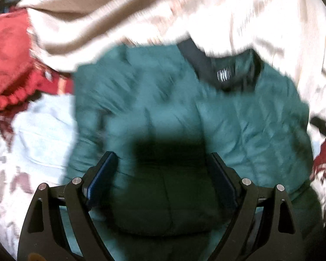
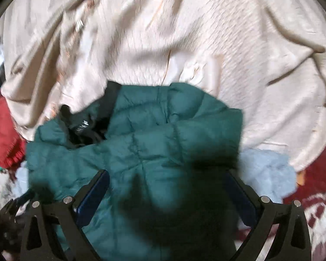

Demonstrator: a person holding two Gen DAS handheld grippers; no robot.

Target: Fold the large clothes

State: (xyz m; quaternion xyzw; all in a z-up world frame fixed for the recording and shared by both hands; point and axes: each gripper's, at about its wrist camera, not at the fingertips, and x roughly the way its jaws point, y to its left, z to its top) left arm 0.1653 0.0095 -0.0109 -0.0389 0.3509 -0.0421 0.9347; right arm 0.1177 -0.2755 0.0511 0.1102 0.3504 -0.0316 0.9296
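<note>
A teal quilted puffer jacket (image 1: 173,108) lies bunched on the bed, its black collar lining and label (image 1: 223,74) turned up at the far side. My left gripper (image 1: 163,155) hovers over its near part with the jaws wide open, blue pads clear of the fabric. In the right wrist view the same jacket (image 2: 154,134) is doubled over, with the collar (image 2: 82,126) at the left. My right gripper (image 2: 166,174) also stands open above it with nothing pinched. Both views are blurred by motion.
A large beige garment (image 2: 184,43) is heaped behind the jacket (image 1: 141,10). A red knit piece (image 1: 8,54) lies at the left, and light blue cloth (image 2: 267,169) shows on both sides (image 1: 43,134). A red-and-white patterned cover (image 2: 315,206) lies underneath.
</note>
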